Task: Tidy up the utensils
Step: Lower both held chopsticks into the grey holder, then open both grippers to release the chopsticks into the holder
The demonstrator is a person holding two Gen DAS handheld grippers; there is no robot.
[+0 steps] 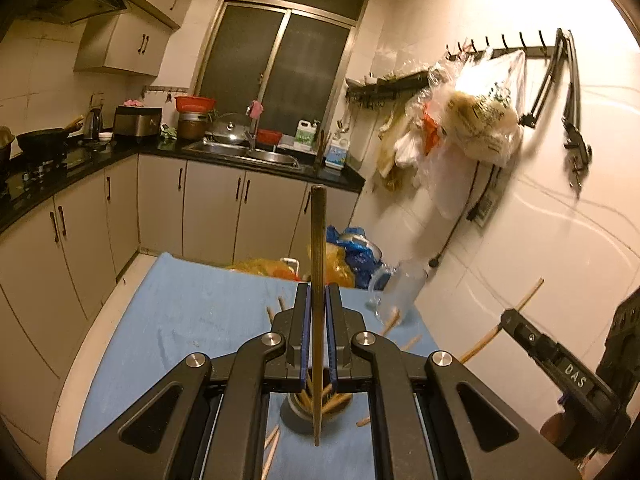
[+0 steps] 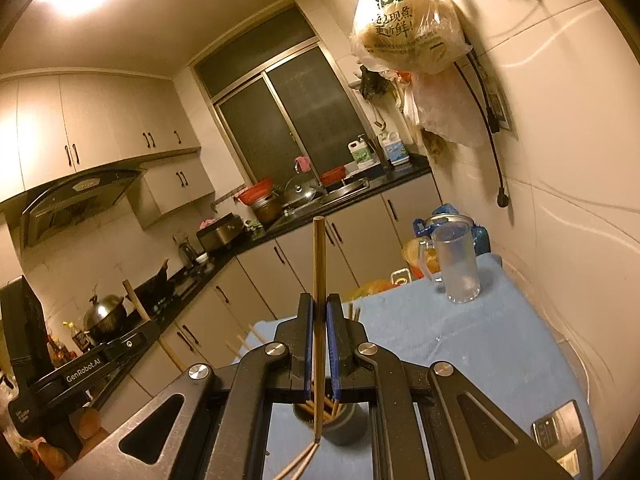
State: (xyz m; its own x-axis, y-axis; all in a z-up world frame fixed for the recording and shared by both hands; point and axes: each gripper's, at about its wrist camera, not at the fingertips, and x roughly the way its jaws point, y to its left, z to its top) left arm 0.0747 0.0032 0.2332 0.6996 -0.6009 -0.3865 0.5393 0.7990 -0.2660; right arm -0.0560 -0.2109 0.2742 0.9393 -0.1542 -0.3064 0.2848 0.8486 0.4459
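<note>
Presently both grippers, left gripper (image 1: 318,296) and right gripper (image 2: 319,306), pinch one chopstick (image 1: 318,280) each; misalignment over grey holder (image 1: 298,414) risks missing.

I read "DAS" in white on the side of my right gripper (image 1: 520,330), seen from the left wrist cam. From the right wrist cam, "GenRobot.AI" runs along my left gripper (image 2: 138,332). Plastic bag (image 2: 408,28) hanging on the wall has dark Chinese print, approx. "现煮 更新鲜!". Bottle labels by the sink: too small to read.
</note>
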